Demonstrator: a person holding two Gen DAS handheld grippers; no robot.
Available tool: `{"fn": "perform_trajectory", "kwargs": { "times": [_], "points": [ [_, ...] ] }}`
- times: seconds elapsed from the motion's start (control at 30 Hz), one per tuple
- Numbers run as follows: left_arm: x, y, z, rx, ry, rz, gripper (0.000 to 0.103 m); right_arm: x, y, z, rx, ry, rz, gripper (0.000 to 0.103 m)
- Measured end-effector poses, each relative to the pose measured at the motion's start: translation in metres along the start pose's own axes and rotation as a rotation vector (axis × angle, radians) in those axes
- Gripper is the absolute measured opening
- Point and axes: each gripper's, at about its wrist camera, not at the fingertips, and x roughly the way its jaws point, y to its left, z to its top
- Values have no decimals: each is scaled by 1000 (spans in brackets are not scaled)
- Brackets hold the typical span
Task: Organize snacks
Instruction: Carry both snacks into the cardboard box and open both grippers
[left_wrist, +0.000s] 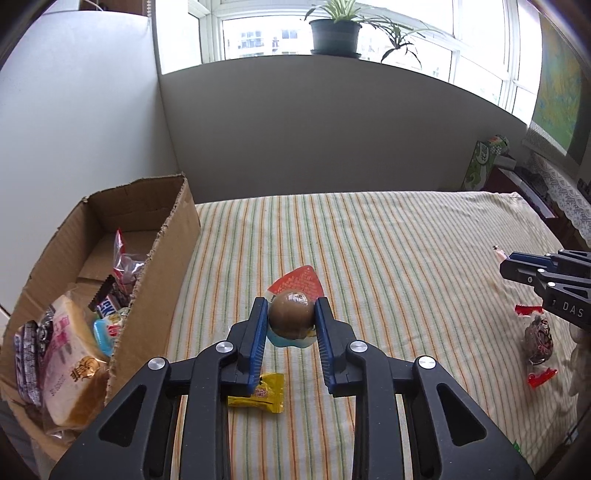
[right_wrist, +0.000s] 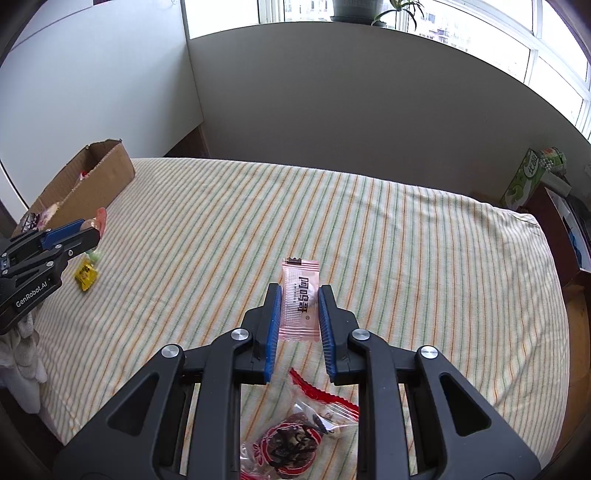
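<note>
Left gripper (left_wrist: 291, 314): jaws closed on brown ball snack (left_wrist: 290, 314), apparently lifted above the striped bed (left_wrist: 406, 240) near its left edge, beside cardboard box (left_wrist: 147, 236). Right gripper (right_wrist: 300, 301): jaws clamping pink sachet (right_wrist: 300, 301) mid-bed. Yellow candy (left_wrist: 264, 393) loose.

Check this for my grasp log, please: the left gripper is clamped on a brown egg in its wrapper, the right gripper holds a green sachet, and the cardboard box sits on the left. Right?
One error: the sachet in the right gripper is pink, not green, as the right wrist view shows. The rest stands: the left gripper is clamped on the brown egg, and the cardboard box sits on the left.
</note>
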Motion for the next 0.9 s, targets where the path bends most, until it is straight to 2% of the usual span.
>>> {"fn": "perform_trajectory", "kwargs": {
  "times": [0.3, 0.7, 0.9],
  "points": [
    [-42, 18, 5, -15, -98, 1, 24, -14, 49, 23, -25, -68, 63, 21],
    [-66, 66, 2, -95, -154, 18, 24, -13, 124, 50, -54, -104, 158, 21],
    [-77, 96, -4, -125, -175, 58, 24, -9, 166, 62, -71, -116, 222, 21]
  ]
}}
